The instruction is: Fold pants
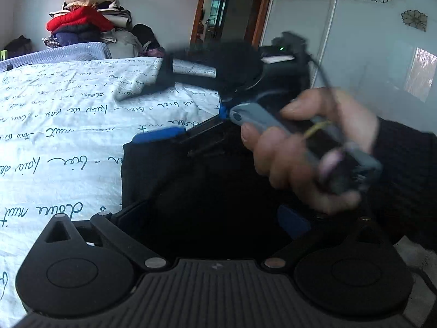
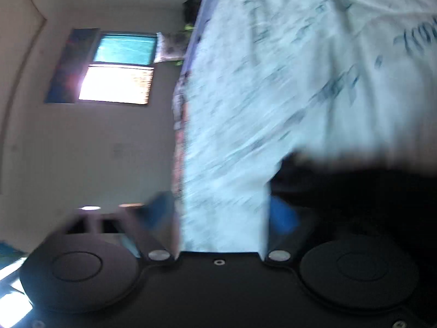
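Black pants lie on the bed's near edge; a hand holds the right gripper above them.

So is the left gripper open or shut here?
Open. In the left wrist view the left gripper has its blue-tipped fingers spread wide over the black pants, with nothing pinched between them.

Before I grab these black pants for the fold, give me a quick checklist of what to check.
1. Left gripper open: ok, jaws wide over the pants.
2. Right gripper gripping pants: not ok, only bed sheet shows between its fingers.
3. Pants edge by the right gripper: ok, beside one pad.
4. Pants lying flat: cannot tell, too dark.
5. Right wrist view sharp: not ok, blurred.
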`<state>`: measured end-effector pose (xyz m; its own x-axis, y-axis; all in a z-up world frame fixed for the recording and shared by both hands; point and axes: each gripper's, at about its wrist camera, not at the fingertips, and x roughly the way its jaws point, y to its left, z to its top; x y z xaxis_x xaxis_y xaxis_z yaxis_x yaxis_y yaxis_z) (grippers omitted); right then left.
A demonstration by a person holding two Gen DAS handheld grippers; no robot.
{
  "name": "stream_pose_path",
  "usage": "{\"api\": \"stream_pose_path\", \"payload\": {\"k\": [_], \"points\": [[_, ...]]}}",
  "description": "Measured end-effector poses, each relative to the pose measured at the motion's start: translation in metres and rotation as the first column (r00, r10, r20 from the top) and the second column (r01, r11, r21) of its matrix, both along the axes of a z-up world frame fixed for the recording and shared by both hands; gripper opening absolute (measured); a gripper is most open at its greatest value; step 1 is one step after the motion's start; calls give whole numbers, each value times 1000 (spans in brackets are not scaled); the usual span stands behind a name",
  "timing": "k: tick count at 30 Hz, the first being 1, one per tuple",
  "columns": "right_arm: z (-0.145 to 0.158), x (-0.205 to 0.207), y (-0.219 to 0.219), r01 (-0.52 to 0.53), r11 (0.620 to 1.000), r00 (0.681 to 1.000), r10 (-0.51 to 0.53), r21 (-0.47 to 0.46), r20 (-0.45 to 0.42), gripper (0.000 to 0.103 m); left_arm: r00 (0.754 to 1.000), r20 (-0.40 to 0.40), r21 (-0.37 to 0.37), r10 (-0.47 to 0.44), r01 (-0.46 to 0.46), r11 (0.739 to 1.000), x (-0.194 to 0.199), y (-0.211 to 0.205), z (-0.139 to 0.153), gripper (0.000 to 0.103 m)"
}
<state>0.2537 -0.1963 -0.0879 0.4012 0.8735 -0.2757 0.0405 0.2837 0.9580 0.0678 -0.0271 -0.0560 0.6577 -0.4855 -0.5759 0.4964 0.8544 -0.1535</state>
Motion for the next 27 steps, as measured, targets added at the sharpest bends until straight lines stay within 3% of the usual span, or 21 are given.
{"api": "stream_pose_path", "payload": {"k": [1,3,4,5,7,10,13,15,17,19,22,24,25,27], "points": [[-3,6,-6,23,998,1000,-24,-50,-13,28,1000,2,-2,-1,1,1000,0,0,0,103],[4,7,-11,34,991,999,-33,-130,8,31,1000,4,-3,-9,9,1000,0,2,1,103],[15,-11,-16,37,985,999,-32,-170,30,45,1000,0,-2,-12,12,1000,0,4,3,103],[26,-22,-21,59,982,997,-50,-179,55,68,1000,-6,-2,-12,12,1000,1,5,8,102],[64,-57,-41,108,980,981,-78,-164,177,88,1000,-30,-11,3,-3,1000,1,11,19,102],[95,-118,-75,193,959,944,-124,-209,304,94,999,-36,-33,-7,6,999,0,13,35,102],[75,-161,-102,236,952,944,-177,-195,279,96,998,42,-9,-37,37,999,6,0,42,103],[51,-174,-108,287,938,943,-239,-197,233,96,998,24,28,-51,51,998,16,-13,33,103],[32,-189,-116,351,919,916,-296,-180,271,80,998,-58,78,-25,29,996,30,-19,11,103],[27,-204,-113,391,896,895,-316,-213,314,68,1000,14,87,-26,25,996,22,-16,6,103],[30,-211,-103,385,884,892,-283,-265,353,69,1000,-6,96,-7,7,995,23,-13,13,103],[37,-211,-112,415,884,893,-349,-216,284,76,999,-29,96,21,-19,995,28,-12,27,102],[44,-215,-115,444,874,881,-387,-196,270,82,999,-21,82,25,-24,996,25,-11,32,102],[60,-225,-119,511,841,837,-440,-178,326,88,999,23,60,37,-39,997,24,-13,41,102]]}}
